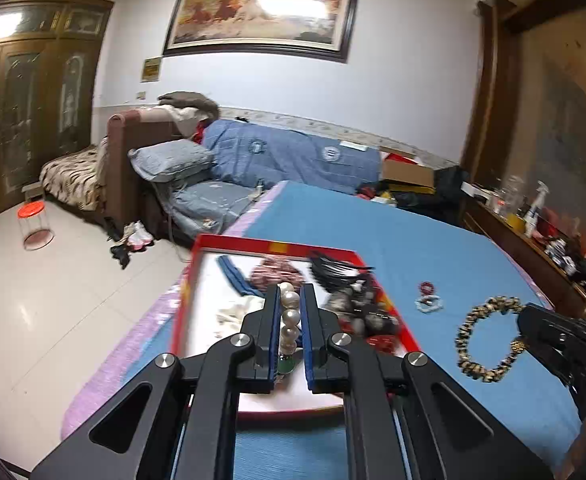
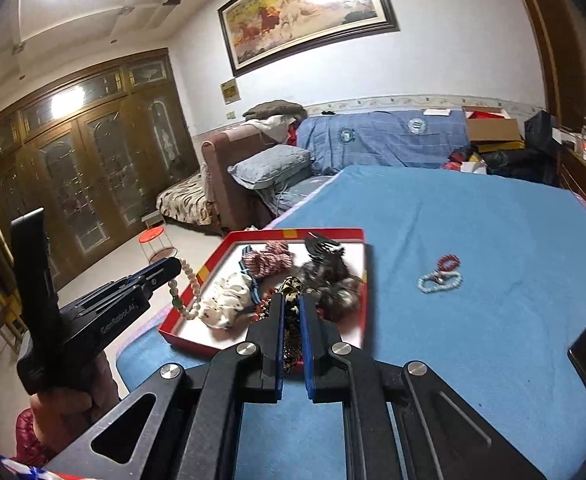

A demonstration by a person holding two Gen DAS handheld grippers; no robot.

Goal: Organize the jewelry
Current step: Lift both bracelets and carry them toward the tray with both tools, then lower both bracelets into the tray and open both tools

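Both tongs are loaded: my left tongs (image 1: 291,312) are clenched on the pearl bracelet (image 1: 289,320), and my right tongs (image 2: 291,320) are clamped on the leopard-print bracelet (image 2: 291,312), each held up in the air at the near side of the red box (image 2: 277,235) on the blue bed (image 2: 473,280). The box lies straight ahead of both, slightly below; the left looks a touch nearer, over its left edge. Two small bracelets (image 2: 441,276) wait on the bed, right of the box.
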